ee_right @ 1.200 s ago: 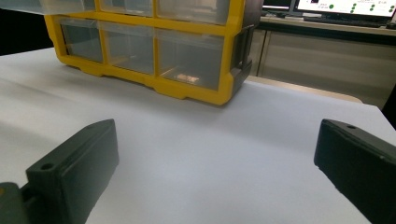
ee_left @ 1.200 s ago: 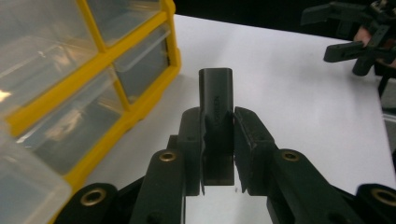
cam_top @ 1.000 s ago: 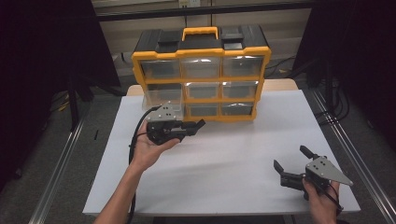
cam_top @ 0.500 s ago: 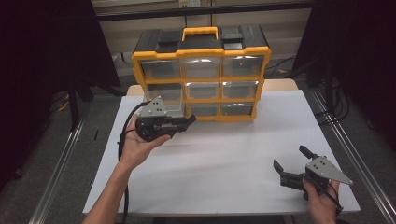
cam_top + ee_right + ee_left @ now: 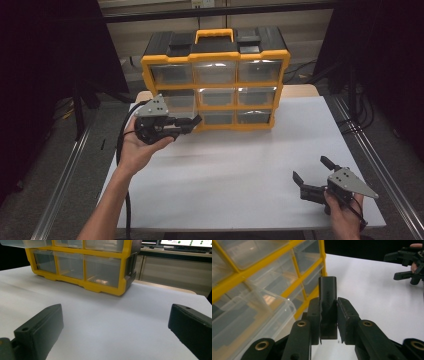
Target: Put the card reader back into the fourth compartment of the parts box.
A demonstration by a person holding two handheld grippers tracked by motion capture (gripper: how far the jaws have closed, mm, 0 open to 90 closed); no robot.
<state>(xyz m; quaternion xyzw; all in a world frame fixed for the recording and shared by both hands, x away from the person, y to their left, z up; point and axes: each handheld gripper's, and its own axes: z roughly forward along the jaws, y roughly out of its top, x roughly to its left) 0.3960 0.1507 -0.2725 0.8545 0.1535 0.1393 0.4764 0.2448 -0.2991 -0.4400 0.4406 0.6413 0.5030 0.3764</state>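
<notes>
Left tongs (image 5: 328, 322) clenched on small black rectangular block (image 5: 327, 302), long axis along the jaws. Pulled-out clear plastic drawer (image 5: 249, 322) of yellow organiser (image 5: 215, 80) lies just beside. Right tongs (image 5: 312, 177) released, well apart.

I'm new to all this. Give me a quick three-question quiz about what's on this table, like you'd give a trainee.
1. True or false: the left claw is clamped on a small black block.
2. Is the right claw open or shut?
3. The drawer cabinet has a frame of which colour: A red, B yellow, C green?

Key: 1 true. 2 open, nothing between its jaws. 3 B.
</notes>
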